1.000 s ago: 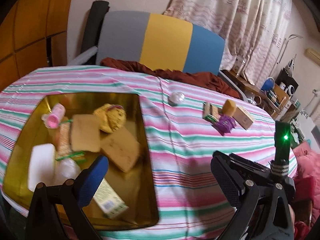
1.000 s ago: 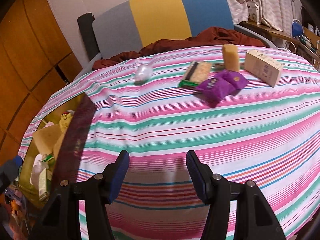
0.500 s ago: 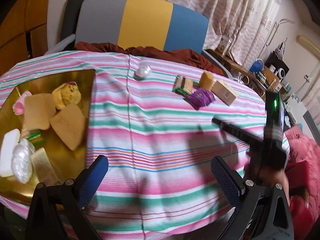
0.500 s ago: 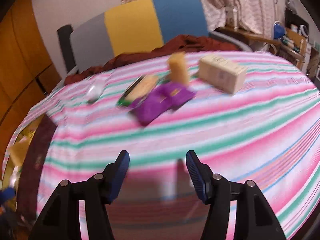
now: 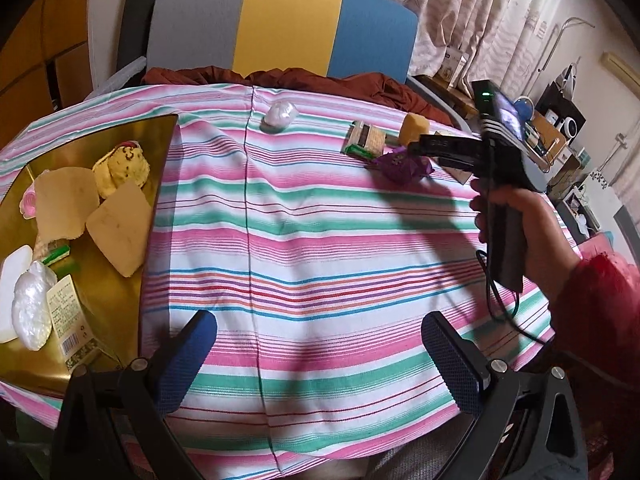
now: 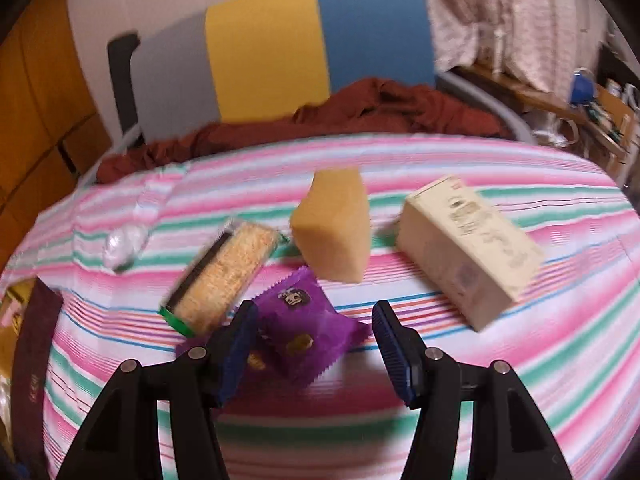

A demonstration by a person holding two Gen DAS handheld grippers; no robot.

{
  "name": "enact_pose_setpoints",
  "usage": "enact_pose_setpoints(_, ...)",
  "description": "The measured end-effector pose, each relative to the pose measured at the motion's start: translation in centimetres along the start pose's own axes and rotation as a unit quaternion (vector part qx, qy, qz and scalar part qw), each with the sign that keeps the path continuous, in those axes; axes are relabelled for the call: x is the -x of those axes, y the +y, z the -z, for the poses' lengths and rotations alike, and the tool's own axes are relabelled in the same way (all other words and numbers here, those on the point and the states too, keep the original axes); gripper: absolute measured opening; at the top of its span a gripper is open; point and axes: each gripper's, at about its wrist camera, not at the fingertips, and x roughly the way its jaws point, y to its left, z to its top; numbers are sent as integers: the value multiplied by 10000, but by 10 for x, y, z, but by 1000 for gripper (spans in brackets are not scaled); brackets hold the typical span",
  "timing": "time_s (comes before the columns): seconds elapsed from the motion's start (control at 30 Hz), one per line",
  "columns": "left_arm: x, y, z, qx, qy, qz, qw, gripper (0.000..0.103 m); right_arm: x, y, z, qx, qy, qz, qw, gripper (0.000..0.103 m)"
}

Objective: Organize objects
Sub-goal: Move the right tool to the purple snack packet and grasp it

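Right hand-held gripper (image 6: 314, 346) I hold released over purple snack packet (image 6: 304, 326), jaws apart, sponge (image 6: 332, 226) and box (image 6: 468, 256) behind on striped tabletop (image 6: 520, 360), left hand-held gripper (image 5: 320, 356) released too.

Tricolour chair (image 5: 280, 24), patterned curtains (image 5: 500, 12)

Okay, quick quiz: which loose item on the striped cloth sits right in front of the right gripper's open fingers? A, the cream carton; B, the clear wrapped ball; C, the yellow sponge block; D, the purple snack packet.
D: in the right wrist view the purple snack packet lies just ahead of the right gripper, whose jaws stand apart and untouching, while the others sit farther off.
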Motion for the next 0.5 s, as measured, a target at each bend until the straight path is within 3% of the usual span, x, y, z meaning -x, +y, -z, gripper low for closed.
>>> enact_pose_setpoints(0.13, -6, -2, 1, -39, 87, -33, 9999, 103, -18, -1, 6, 140, 176, -76, 9997, 60)
enact_pose_setpoints(0.4, -27, -13, -11, -195, 195, -16, 9996, 103, -2, -14, 24, -165, -204, -232, 9994, 57)
enact_pose_setpoints(0.5, -36, -18, -25, -258, 119, -61, 9996, 103, 6, -18, 30, -343, -319, -67, 9989, 57)
